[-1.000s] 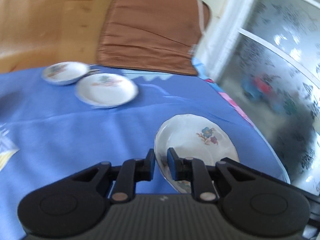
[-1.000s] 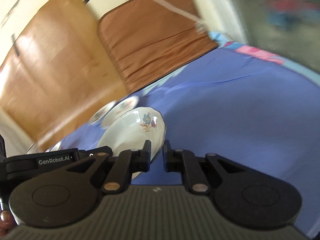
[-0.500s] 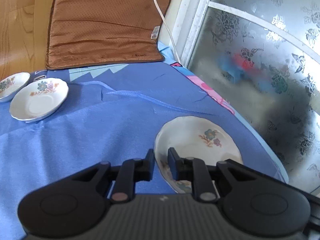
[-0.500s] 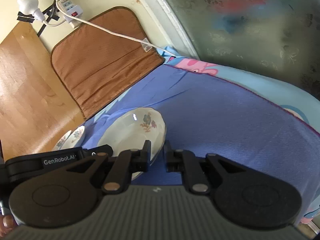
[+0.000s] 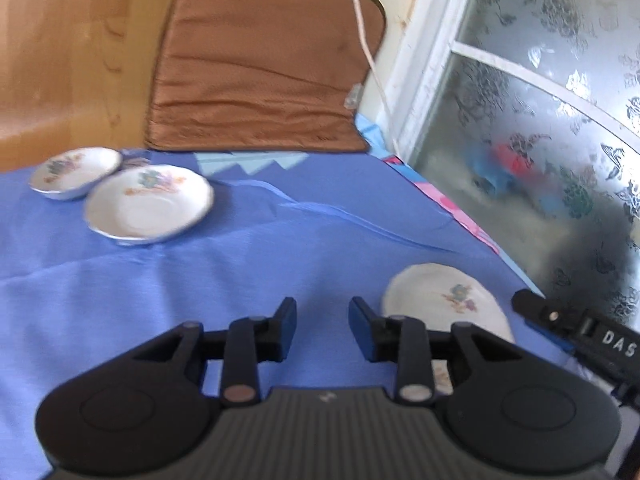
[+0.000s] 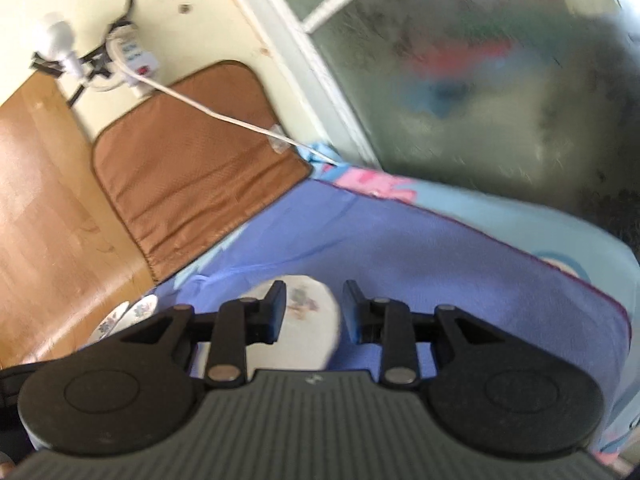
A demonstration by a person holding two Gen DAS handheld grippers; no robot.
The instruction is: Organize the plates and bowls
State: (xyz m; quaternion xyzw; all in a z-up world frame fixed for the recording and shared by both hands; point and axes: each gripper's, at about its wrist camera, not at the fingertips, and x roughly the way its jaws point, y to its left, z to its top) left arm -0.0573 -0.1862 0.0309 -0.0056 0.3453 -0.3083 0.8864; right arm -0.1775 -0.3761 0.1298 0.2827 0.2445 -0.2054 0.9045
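A white floral plate [image 5: 444, 300] lies on the blue cloth [image 5: 280, 240] near the right edge. My left gripper [image 5: 322, 326] is open and empty, just left of this plate. In the right wrist view the same plate [image 6: 304, 328] lies under my right gripper [image 6: 312, 308], which is open with the plate showing between its fingers. Two smaller floral dishes [image 5: 148, 206] [image 5: 74, 172] sit at the far left, also visible in the right wrist view [image 6: 120, 318].
A brown cushion [image 5: 260, 64] leans on the wooden headboard [image 5: 60, 60] at the back. A white cable [image 5: 368, 52] runs down by the frosted window [image 5: 540, 120]. The right gripper's body [image 5: 580, 332] shows at the right. A power strip [image 6: 128, 48] hangs on the wall.
Both grippers have opened and let go of the floral plate, which now lies on the cloth. The left gripper has shifted left of it.
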